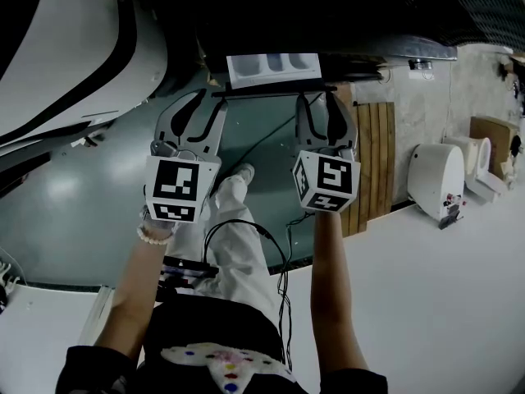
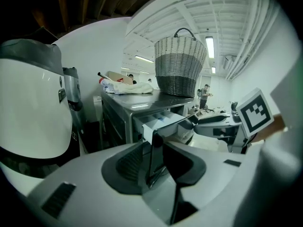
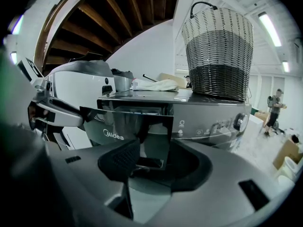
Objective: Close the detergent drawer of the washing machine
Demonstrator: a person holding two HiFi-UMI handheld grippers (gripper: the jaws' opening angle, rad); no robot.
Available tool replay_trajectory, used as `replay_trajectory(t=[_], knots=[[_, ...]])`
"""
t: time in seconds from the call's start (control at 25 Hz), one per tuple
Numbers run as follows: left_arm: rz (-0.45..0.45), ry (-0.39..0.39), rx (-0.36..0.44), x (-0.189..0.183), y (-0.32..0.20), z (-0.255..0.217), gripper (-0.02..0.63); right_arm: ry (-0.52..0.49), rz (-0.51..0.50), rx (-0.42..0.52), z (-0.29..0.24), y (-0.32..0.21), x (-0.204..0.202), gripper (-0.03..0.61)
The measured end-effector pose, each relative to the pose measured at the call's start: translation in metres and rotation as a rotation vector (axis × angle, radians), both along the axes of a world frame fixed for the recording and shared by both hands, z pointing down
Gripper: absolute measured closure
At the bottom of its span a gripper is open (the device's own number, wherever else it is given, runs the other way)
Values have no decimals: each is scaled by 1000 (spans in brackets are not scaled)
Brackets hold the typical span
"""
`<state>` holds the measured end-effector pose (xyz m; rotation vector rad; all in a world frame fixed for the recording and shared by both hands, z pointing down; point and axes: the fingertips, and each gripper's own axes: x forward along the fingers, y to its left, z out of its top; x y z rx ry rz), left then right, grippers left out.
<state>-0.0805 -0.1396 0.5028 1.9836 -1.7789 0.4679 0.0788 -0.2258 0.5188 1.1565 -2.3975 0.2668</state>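
Drawer out, both sets of fingers spread in front of it.

The detergent drawer (image 1: pixel 273 68) stands pulled out of the washing machine (image 3: pixel 213 122), its white compartments showing, so the closing is not yet done; I judge the whole push is left. My left fingers (image 1: pixel 174 120) and right fingers (image 1: pixel 308 121) are both apart and hold nothing. Their tips are just by the drawer's dark front (image 3: pixel 128 122); touching or not, I can't quite tell. That front reads "Midea"; the marks by the dial are too small to read. A basket (image 3: pixel 218 56) sits on top.
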Motion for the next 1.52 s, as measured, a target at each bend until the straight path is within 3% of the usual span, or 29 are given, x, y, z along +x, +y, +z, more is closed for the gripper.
replay_trajectory(t=[0.64, 1.52], knots=[[-80, 18, 10, -26, -30, 3, 472, -2, 11, 19, -2, -34, -26, 393], [-58, 32, 38, -30, -37, -1, 481, 11, -13, 6, 1, -32, -37, 416]])
